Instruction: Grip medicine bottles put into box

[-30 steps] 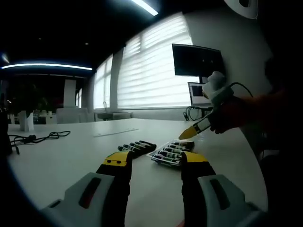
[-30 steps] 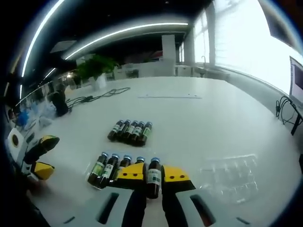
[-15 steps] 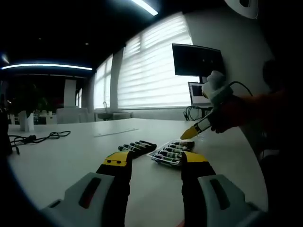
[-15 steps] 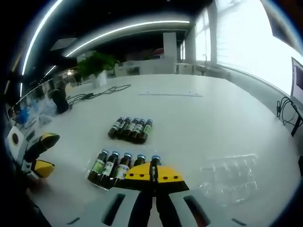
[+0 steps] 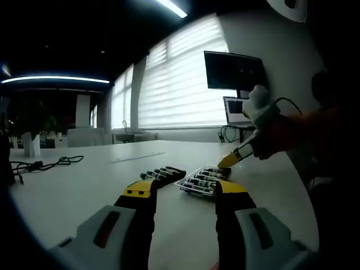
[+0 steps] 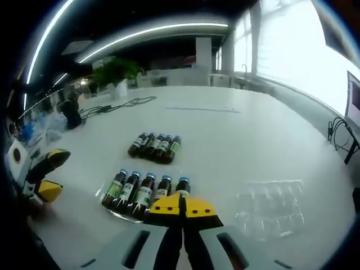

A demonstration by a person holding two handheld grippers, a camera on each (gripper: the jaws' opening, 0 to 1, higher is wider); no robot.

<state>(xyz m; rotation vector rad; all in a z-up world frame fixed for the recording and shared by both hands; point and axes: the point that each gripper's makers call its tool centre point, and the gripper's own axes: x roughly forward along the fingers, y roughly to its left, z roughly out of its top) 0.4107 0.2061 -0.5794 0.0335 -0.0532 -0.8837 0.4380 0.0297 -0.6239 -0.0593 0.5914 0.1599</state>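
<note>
On the desk (image 6: 236, 129), the right gripper (image 6: 181, 206) sits closed and empty beside 5 bottles in the box (image 6: 121, 209), while the left gripper (image 5: 185, 191) gapes empty.

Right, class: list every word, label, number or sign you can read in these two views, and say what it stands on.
No text can be read.
Labels on the bottles in the tray: too small and blurred.
Labels on the loose bottles: blurred.
Monitor: dark, nothing legible.

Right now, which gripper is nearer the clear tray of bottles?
Right. The right gripper hovers at the clear tray edge, fingers shut; the left gripper sits farther back.
</note>
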